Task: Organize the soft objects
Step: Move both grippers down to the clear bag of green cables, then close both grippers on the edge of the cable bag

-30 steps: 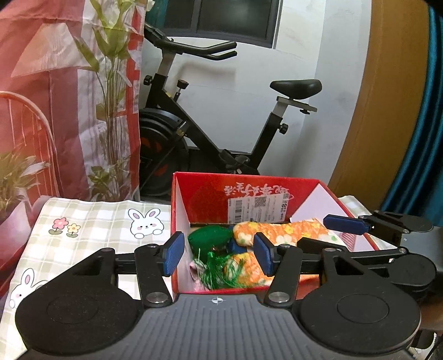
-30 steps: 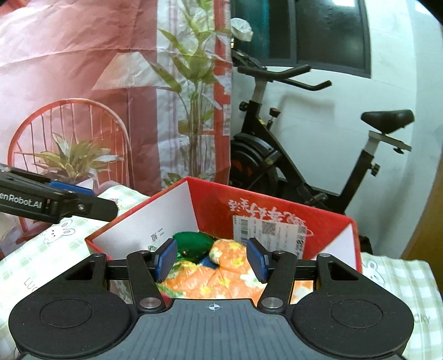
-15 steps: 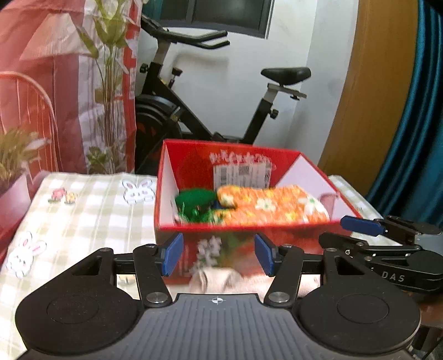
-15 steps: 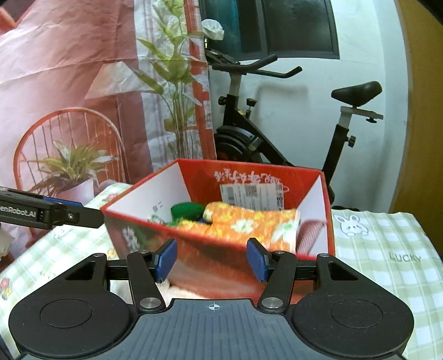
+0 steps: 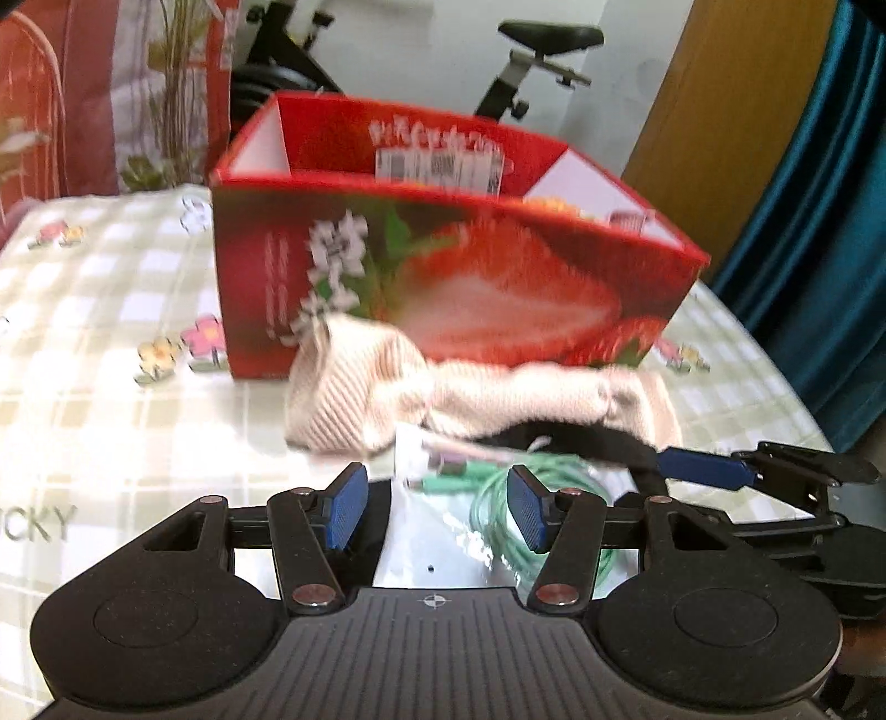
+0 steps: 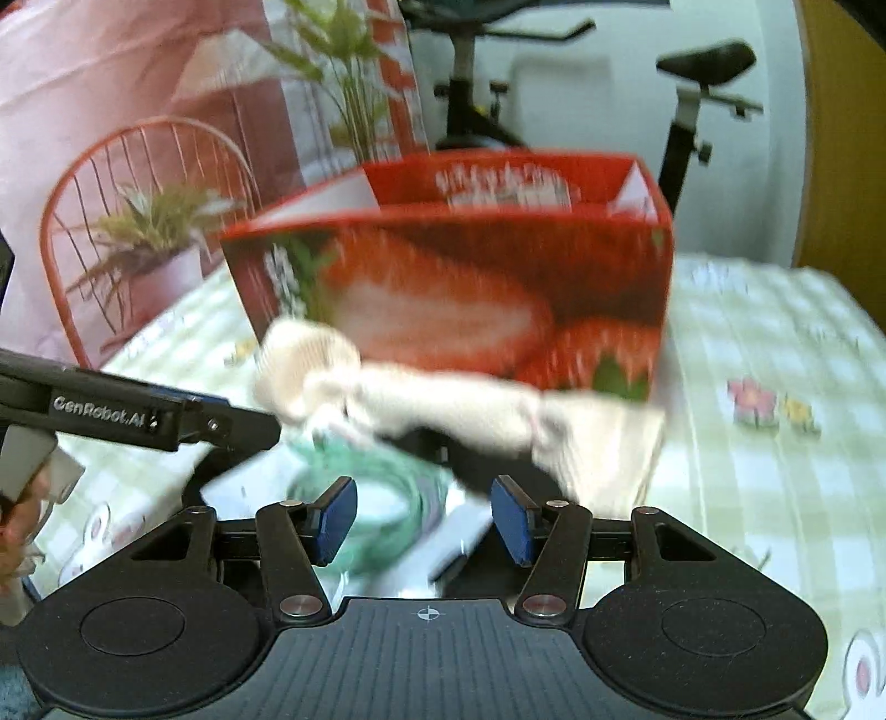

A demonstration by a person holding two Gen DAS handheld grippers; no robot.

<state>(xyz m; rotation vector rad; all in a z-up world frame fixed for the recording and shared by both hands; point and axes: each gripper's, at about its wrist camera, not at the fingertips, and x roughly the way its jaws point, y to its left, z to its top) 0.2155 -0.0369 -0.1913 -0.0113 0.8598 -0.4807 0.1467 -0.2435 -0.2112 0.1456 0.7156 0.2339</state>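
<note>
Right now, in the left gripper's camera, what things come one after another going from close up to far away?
left gripper → green cable in a clear bag → cream knit cloth → red strawberry box → exercise bike

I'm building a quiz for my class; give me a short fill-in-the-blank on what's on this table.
The box is printed with a large ____.
The cream knit lies in ____ of the box.
The coiled cable in the plastic bag is ____.
Both grippers' jaws are ____.

Missing words: strawberry; front; green; open
</note>
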